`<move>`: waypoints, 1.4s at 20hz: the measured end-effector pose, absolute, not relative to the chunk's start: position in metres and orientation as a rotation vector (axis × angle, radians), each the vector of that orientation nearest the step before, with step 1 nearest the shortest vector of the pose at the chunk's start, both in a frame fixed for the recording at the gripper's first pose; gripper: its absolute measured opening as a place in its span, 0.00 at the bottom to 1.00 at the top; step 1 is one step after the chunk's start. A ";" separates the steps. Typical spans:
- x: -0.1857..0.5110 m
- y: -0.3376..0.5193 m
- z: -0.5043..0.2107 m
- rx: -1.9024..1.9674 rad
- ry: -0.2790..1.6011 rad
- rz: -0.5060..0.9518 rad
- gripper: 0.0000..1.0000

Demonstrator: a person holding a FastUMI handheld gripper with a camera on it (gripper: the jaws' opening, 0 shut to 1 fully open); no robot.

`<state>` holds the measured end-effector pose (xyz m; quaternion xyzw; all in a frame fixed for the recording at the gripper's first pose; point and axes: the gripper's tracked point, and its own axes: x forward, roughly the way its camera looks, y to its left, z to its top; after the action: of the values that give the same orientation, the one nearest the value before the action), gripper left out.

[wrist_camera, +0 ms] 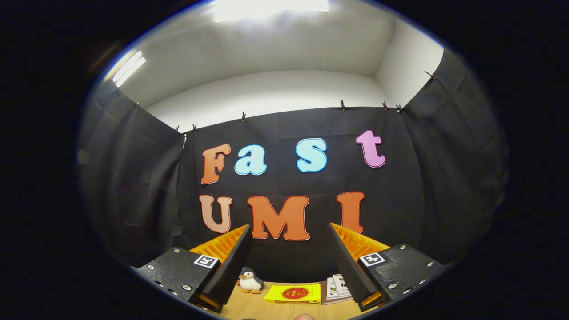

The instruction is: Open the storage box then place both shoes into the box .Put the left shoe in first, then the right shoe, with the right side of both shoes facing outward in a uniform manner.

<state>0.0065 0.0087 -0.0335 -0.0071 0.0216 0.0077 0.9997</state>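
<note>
A: gripper (289,231) fingers spread wide, nothing between; finger bodies look matt, grainy plastic with shiny metal screws; inner faces ribbed; pad edges toothed.
B: table (275,310)?
A: wood look, light, smooth, low sheen; penguin (250,281) beyond the fingers is plush, fuzzy cloth; yellow box (293,294) looks like card, smooth, slightly glossy; booklets (337,286) beside it are printed paper.
B: backdrop?
A: curtain (133,186) is matt black cloth, creased, hung on small clips; wall (275,95) above it smooth, matt, painted look.
</note>
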 end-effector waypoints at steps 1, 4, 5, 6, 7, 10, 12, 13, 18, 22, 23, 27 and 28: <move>0.006 0.015 -0.045 -0.006 0.063 0.029 0.99; 0.005 0.030 -0.078 0.019 0.146 0.071 0.99; 0.005 0.034 -0.091 0.032 0.174 0.088 0.99; 0.005 0.043 -0.102 0.051 0.208 0.110 0.99; 0.003 0.052 -0.116 0.074 0.248 0.141 0.99; -0.002 0.069 -0.162 0.131 0.370 0.186 0.99; 0.000 0.078 -0.183 0.158 0.418 0.198 0.99; -0.001 0.083 -0.195 0.172 0.448 0.214 0.98; -0.024 0.123 -0.263 0.223 0.652 0.317 0.96; -0.050 0.166 -0.321 0.283 0.838 0.422 0.96; -0.059 0.177 -0.334 0.310 0.897 0.447 0.96; -0.103 0.212 -0.377 0.417 1.096 0.521 0.95; -0.110 0.217 -0.385 0.426 1.134 0.534 0.95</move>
<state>-0.1096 0.2168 -0.3850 0.1979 0.5265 0.2478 0.7888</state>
